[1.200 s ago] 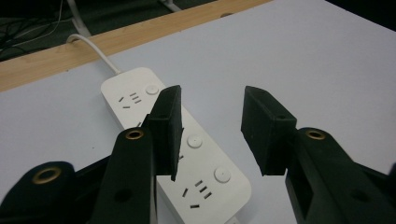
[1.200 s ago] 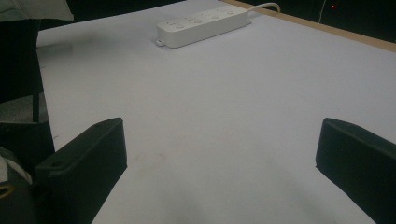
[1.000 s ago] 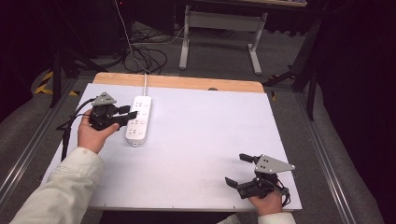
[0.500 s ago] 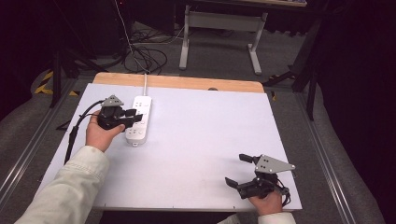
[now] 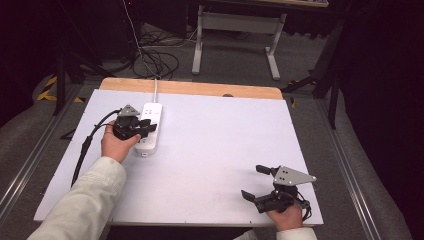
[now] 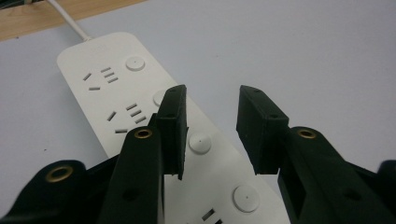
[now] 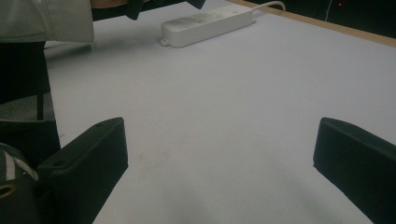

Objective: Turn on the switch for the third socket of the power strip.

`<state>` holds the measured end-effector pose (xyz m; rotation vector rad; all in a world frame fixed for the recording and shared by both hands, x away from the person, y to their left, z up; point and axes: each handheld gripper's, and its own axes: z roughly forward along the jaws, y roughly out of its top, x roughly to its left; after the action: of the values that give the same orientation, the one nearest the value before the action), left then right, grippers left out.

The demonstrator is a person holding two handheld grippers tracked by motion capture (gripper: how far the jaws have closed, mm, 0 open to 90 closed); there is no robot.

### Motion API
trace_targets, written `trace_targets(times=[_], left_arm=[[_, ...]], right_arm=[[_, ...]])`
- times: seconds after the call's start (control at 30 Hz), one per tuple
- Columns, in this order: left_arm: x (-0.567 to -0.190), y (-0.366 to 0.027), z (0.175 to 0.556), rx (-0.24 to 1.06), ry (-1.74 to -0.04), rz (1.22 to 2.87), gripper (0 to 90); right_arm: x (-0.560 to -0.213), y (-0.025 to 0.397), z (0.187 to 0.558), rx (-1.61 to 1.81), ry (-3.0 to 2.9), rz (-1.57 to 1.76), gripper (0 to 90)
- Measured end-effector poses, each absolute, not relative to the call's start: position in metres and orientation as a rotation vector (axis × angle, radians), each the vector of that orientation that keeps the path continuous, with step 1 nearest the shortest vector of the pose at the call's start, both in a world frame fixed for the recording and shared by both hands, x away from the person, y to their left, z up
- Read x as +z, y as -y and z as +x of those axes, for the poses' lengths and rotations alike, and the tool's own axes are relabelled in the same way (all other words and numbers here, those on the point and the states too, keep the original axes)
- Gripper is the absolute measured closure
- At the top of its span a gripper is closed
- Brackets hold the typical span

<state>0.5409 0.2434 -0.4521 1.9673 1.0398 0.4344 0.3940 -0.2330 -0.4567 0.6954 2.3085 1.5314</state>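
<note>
Overhead camera; both tongs cameras (low) share table (image 5: 215, 145).

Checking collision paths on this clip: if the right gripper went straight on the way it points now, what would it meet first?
Mostly bare table lies ahead of the open right gripper. The white power strip sits far off, up and left of its line, so the way looks free, though depth is hard to judge.

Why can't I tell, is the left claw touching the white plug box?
Cannot tell. In the left gripper view the left gripper hangs open over the power strip, no plain contact or gap.

Smooth white plastic power strip (image 6: 140, 107) on a matt pale table (image 5: 225, 150) — bare wood far edge.
</note>
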Motion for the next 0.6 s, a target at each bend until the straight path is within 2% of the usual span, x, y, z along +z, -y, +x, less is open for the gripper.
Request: trace_targets(times=[0.13,0.47,0.6], left_arm=[[-0.4536,-0.2435,0.5420,0.460,-1.041,1.989,65.3],[-0.4577,-0.2418,0.5420,0.487,-1.041,2.035,89.6],[-0.4588,-0.2409,0.5427,0.506,-1.045,2.038,89.9]], right_arm=[[-0.4567,0.2332,0.3939,1.537,-2.308,0.696,3.7],[-0.4566,0.2330,0.3937,1.546,-2.309,0.684,4.9],[-0.4566,0.2333,0.3936,1.554,-2.307,0.684,4.8]])
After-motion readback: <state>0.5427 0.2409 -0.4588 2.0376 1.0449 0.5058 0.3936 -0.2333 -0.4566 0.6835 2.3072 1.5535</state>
